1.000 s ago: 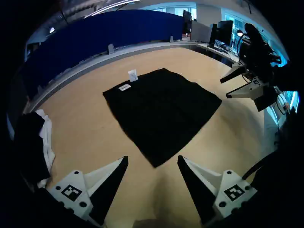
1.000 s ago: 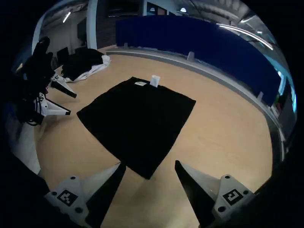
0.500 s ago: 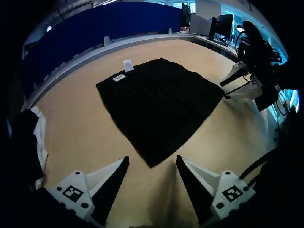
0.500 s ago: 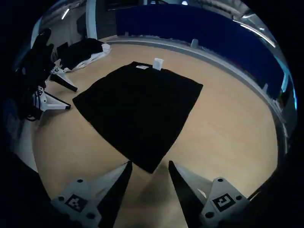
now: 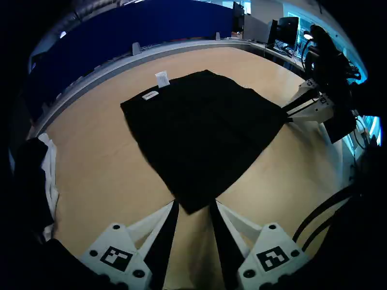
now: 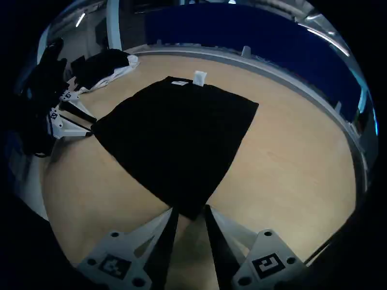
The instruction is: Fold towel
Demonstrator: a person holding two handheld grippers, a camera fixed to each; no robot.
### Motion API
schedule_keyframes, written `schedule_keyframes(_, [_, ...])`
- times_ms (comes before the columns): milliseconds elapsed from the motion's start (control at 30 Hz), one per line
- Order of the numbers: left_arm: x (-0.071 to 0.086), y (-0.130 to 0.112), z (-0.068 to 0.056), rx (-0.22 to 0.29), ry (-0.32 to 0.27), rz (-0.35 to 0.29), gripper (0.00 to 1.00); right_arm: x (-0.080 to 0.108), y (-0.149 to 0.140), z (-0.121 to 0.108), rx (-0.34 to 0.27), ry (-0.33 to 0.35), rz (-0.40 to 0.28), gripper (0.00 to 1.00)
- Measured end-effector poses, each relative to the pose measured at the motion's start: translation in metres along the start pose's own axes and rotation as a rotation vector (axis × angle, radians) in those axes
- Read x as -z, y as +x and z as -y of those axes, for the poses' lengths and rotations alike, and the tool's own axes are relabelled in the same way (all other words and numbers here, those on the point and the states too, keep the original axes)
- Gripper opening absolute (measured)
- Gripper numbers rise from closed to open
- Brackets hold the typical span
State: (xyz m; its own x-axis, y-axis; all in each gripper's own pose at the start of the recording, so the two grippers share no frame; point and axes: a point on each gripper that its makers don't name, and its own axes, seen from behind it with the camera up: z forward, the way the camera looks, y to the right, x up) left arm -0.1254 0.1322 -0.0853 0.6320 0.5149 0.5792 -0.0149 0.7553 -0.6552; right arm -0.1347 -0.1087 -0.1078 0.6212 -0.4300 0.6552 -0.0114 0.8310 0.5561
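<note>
Towel: black, spread flat on the pale wooden table, roughly square, one corner toward each gripper. No fold in it that I can see. A small white tag lies on its far edge, and a white card stands just beyond.

Left gripper: fingers close together with a narrow gap. The towel's near corner lies right between the tips. Cannot tell whether they press the cloth or only flank it.

Right gripper: same stance at the neighbouring corner, with the fingers nearly together and the corner between the tips. Grip not confirmable here either. In the left gripper view it sits at the towel's right-hand corner, tips at the cloth edge.

Progress, as I judge it: early. Both grippers are placed at the two corners of the edge nearest the person, ready for a pinch. Lifting, carrying that edge over to the far edge and laying it down are all left to do, along with any second fold.

Surroundings: a heap of black and white cloth at the table's side, well apart from the towel. A blue partition runs behind the table, with monitors farther off.
</note>
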Motion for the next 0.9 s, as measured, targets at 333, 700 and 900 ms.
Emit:
schedule_keyframes(333, [-0.002, 0.0001, 0.0018, 0.002, 0.008, 0.009, 0.25, -0.0003, -0.0003, -0.0018, -0.011, -0.006, -0.002, 0.23])
schedule_keyframes(700, [0.0, 0.0003, -0.0017, 0.004, 0.009, 0.027, 0.15, 0.0019, 0.0041, -0.0031, -0.03, -0.012, -0.012, 0.17])
schedule_keyframes(900, [0.0014, 0.002, -0.0042, 0.013, 0.004, 0.023, 0.12, 0.0047, 0.0087, -0.0044, -0.037, -0.007, -0.021, 0.16])
